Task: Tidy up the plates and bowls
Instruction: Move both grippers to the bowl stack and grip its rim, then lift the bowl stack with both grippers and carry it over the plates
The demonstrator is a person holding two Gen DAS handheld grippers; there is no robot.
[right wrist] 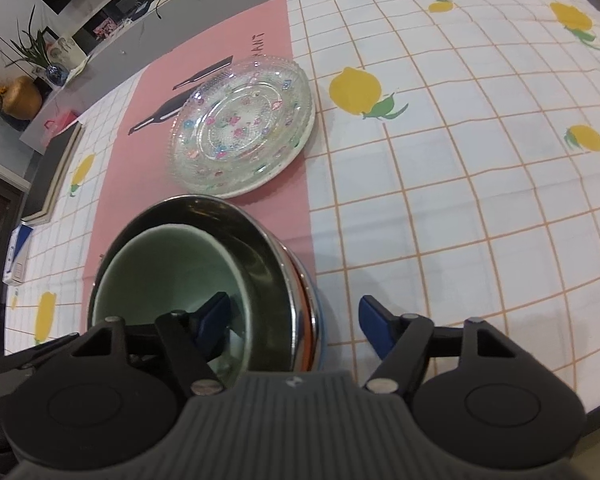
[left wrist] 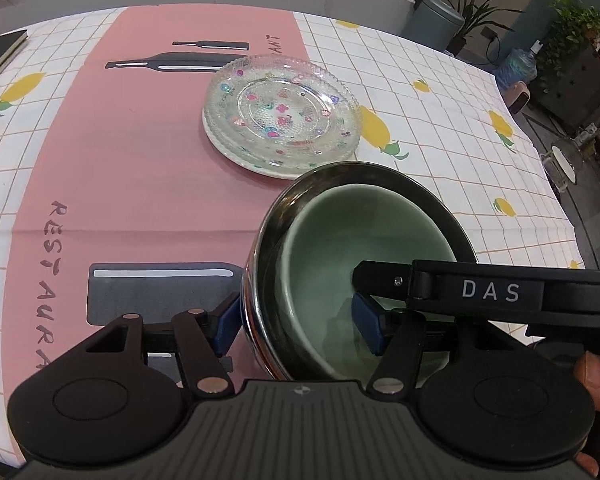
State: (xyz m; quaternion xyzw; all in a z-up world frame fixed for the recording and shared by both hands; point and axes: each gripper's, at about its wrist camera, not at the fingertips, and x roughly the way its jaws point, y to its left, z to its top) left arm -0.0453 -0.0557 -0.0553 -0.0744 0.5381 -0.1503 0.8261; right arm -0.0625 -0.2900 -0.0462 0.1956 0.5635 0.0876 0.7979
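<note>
A pale green bowl sits nested inside a steel bowl on the pink runner. It also shows in the right wrist view inside the steel bowl. My left gripper is open and straddles the stacked bowls' left wall, one pad outside, one inside. My right gripper is open and straddles their right wall the same way. Beyond the bowls lies a patterned glass plate stacked on a white plate; the glass plate shows in the right wrist view too.
The table carries a white checked cloth with lemons and a pink runner. A dark book lies at the far left edge. The table's right edge drops to the floor, with plants and a bin beyond.
</note>
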